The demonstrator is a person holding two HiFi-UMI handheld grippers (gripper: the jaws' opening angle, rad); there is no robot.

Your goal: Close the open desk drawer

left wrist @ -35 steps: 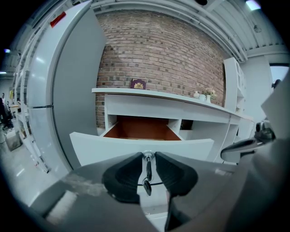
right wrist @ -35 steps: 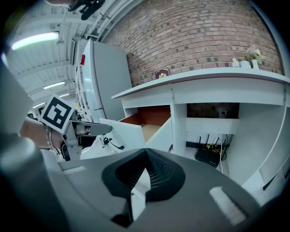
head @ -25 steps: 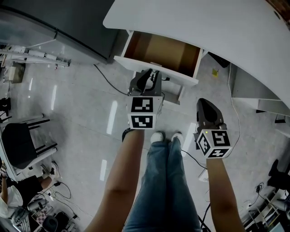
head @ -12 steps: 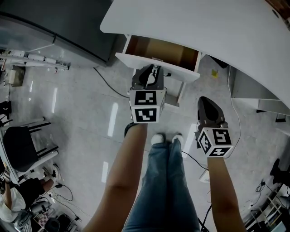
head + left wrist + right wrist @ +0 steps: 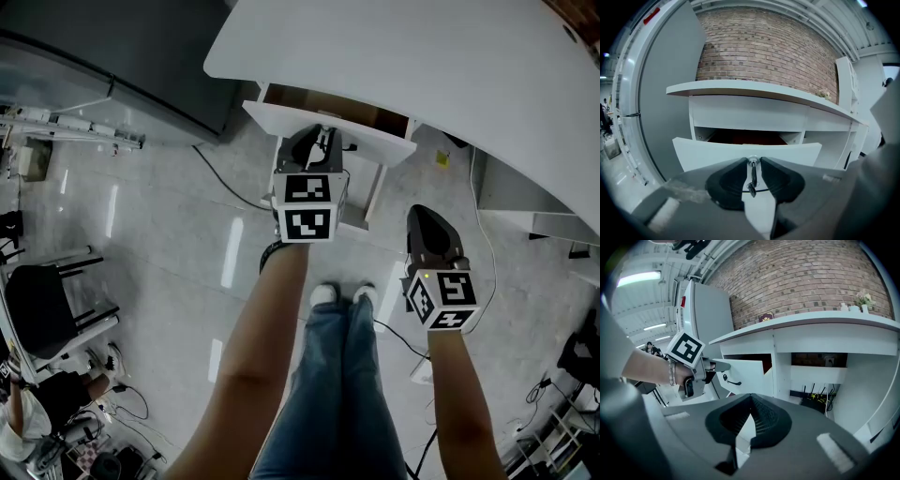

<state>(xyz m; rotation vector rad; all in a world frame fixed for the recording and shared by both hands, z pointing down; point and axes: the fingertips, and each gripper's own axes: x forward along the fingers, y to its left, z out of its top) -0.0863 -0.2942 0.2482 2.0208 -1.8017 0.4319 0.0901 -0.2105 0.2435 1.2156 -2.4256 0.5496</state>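
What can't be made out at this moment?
- Drawer inside: head view, desk covers most; left gripper view, its front blocks it.
- Right gripper jaws: head view, its own body covers them.
- Desk-top items: right gripper view, too small.

**Mostly out of sight**

The desk [image 5: 450, 56] runs off the head view's top and right edges; its front edge covers all but a strip inside the drawer [image 5: 328, 120]. The left gripper [image 5: 752, 162] covers the drawer front's lower middle in its own view. Small objects [image 5: 853, 308] on the desk's back edge are too small to tell.
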